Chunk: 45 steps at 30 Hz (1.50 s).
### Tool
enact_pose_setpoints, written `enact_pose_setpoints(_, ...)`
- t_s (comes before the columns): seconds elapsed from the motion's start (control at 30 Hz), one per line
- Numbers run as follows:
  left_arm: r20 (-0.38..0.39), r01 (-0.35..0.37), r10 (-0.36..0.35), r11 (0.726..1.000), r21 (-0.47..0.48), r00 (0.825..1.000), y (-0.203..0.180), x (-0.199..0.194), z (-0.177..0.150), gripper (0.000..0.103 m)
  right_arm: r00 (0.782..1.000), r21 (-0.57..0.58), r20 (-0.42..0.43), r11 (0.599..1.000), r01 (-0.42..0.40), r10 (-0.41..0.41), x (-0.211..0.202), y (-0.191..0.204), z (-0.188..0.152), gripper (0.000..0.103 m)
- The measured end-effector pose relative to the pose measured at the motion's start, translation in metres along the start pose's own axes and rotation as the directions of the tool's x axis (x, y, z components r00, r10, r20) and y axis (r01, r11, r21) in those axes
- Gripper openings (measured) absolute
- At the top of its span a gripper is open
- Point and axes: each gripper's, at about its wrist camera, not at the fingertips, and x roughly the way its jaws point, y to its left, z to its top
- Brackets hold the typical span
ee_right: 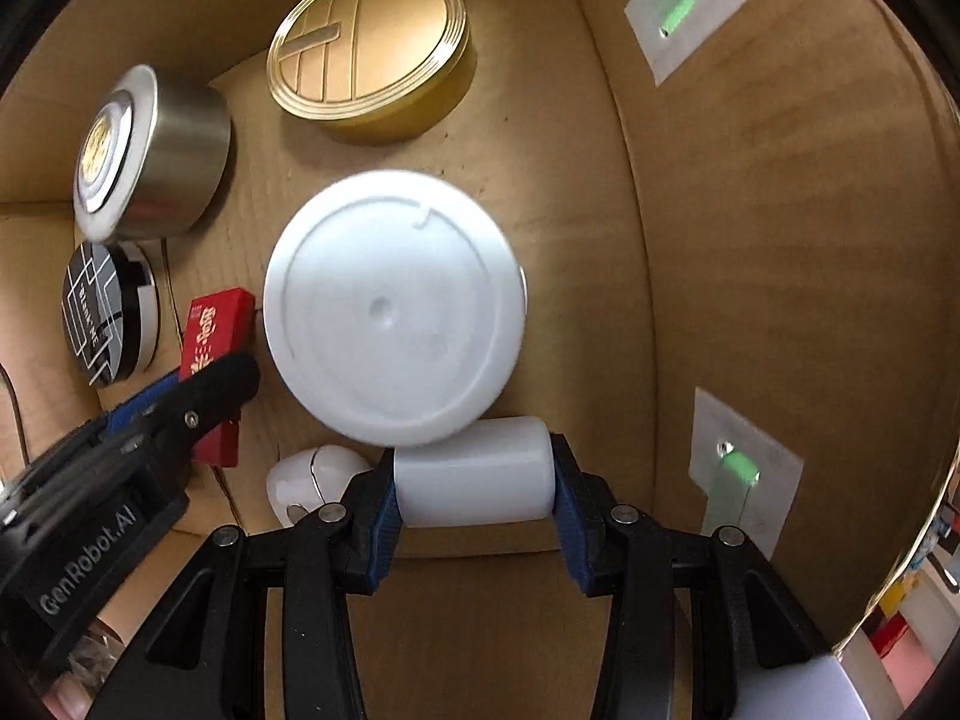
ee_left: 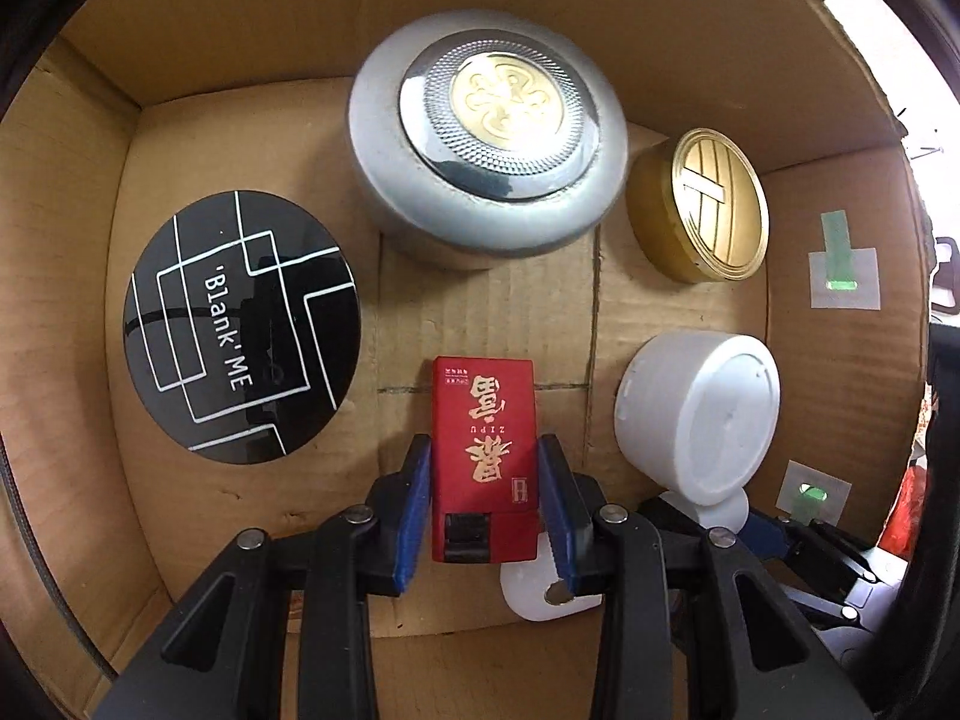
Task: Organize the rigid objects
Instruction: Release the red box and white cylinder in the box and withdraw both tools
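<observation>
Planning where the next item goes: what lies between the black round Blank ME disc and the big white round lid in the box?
The red rectangular box, held in the left gripper; the left wrist view shows it.

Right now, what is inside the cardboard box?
Cardboard box holds silver tin, gold tin, black compact, white jar, red lighter, white cylinder. Contents hidden.

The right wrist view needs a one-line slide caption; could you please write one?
Right gripper clamps a small white cylinder inside the cardboard box, beside a large white round container.
</observation>
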Motion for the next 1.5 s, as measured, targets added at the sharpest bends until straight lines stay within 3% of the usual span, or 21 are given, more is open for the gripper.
enact_pose_setpoints(0.2,-0.023,-0.002,0.001,0.999,-0.035,1.0,0.002,0.005,0.002,0.032,1.0,-0.011,-0.022,1.0,0.001,-0.001,-0.007,0.005,0.018,0.048)
enact_pose_setpoints(0.33,-0.025,-0.032,0.031,0.999,-0.04,0.999,0.003,-0.005,0.0,0.042,1.0,-0.033,-0.017,0.999,0.015,-0.016,-0.014,0.006,0.018,0.049)
enact_pose_setpoints(0.57,0.042,-0.08,0.08,0.997,-0.019,0.996,-0.003,-0.048,-0.008,0.068,0.999,-0.087,0.043,0.996,0.02,-0.017,-0.052,0.015,0.013,0.068)
enact_pose_setpoints(0.67,0.067,-0.111,0.112,0.994,-0.014,0.991,-0.003,-0.068,-0.015,0.07,0.996,-0.109,0.087,0.993,0.041,-0.031,-0.075,0.015,0.009,0.075)
enact_pose_setpoints(0.73,0.1,-0.124,0.124,0.992,-0.014,0.987,-0.002,-0.082,-0.019,0.071,0.992,-0.122,0.114,0.991,0.06,-0.046,-0.088,0.016,0.007,0.075)
enact_pose_setpoints(0.83,0.136,-0.134,0.134,0.991,-0.014,0.982,0.0,-0.099,-0.029,0.083,0.989,-0.136,0.138,0.988,0.066,-0.047,-0.105,0.013,0.003,0.075)
enact_pose_setpoints(0.9,0.157,-0.131,0.132,0.991,-0.018,0.979,0.002,-0.109,-0.037,0.083,0.987,-0.149,0.154,0.986,0.073,-0.049,-0.115,0.011,-0.001,0.077)
enact_pose_setpoints(0.97,0.178,-0.136,0.138,0.99,-0.023,0.974,0.003,-0.116,-0.041,0.092,0.985,-0.158,0.166,0.985,0.072,-0.045,-0.112,0.021,-0.015,0.089)
enact_pose_setpoints(1.07,0.207,-0.166,0.169,0.986,-0.032,0.964,0.007,-0.118,-0.052,0.103,0.98,-0.172,0.195,0.983,0.071,-0.037,-0.118,0.023,-0.027,0.1)
enact_pose_setpoints(1.27,0.229,-0.175,0.179,0.984,-0.035,0.957,0.006,-0.13,-0.071,0.103,0.973,-0.187,0.229,0.979,0.08,-0.036,-0.117,0.026,-0.048,0.103)
enact_pose_setpoints(1.5,0.299,-0.191,0.19,0.981,-0.026,0.935,-0.006,-0.168,-0.106,0.103,0.961,-0.223,0.275,0.972,0.071,-0.007,-0.139,0.023,-0.076,0.103)
